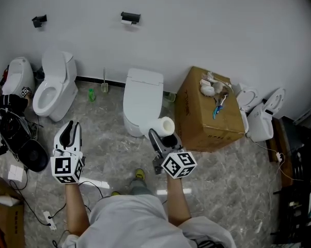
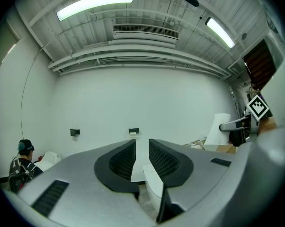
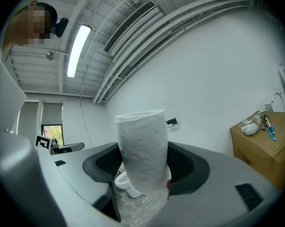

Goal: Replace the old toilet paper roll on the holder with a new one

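while tight in right gripper [image 3: 143,168], toilet paper roll [image 3: 142,148]

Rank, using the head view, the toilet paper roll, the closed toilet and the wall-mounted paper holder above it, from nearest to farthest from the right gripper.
1. Toilet paper roll: held between the right gripper's jaws.
2. Closed toilet: just ahead, on the floor.
3. Paper holder: on the wall beyond the toilet.
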Tool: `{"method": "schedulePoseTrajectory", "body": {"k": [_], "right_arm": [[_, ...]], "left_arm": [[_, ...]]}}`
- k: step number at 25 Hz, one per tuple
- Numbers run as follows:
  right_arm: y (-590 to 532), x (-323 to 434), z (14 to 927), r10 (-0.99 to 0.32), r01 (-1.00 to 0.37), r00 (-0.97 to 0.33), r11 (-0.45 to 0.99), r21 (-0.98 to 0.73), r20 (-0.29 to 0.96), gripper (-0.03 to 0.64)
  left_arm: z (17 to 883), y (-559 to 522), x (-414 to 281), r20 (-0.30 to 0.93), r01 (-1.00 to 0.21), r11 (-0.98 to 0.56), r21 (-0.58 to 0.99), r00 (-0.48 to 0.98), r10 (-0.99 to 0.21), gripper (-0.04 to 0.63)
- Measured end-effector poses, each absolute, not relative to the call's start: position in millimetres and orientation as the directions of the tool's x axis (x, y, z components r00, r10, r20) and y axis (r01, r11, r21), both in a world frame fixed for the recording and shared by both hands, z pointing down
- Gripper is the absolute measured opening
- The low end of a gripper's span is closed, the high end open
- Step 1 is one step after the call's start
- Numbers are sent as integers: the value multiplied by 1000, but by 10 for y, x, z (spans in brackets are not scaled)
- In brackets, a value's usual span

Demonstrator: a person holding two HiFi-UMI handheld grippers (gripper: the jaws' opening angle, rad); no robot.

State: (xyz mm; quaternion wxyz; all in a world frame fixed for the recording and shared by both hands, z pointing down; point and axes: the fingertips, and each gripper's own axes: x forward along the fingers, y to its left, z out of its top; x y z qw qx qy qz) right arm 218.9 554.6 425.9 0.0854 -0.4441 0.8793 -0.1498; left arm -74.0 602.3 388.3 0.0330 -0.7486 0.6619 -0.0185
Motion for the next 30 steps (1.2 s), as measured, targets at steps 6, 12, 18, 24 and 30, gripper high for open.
{"method": "schedulePoseTrajectory", "body": {"k": [6,12,18,24,30], "right_arm": [[5432,2083,4283,-802,-746,-597,562,-358,-15,297],[5302,1990,4341,-799,-738,-601,557,-380,-4,296],[5016,1922,4383,-804,-735,-595,547,-400,-6,296],[4536,1896,4399,-809,-737,-588,539,-408,-5,296],[3860,1862,4498,-812,-738,-583,525,-424,9,296]], "left_arm": [[3916,5977,-851,-11,-991,-115,-67,116,-993,81],[3955,5874,-952,1,-991,-111,-70,111,-994,81],[3985,5596,-1041,9,-990,-117,-78,117,-993,81],[3984,5109,-1031,24,-985,-142,-97,141,-990,81],[4080,4460,-1104,48,-986,-137,-91,133,-990,81]]}}
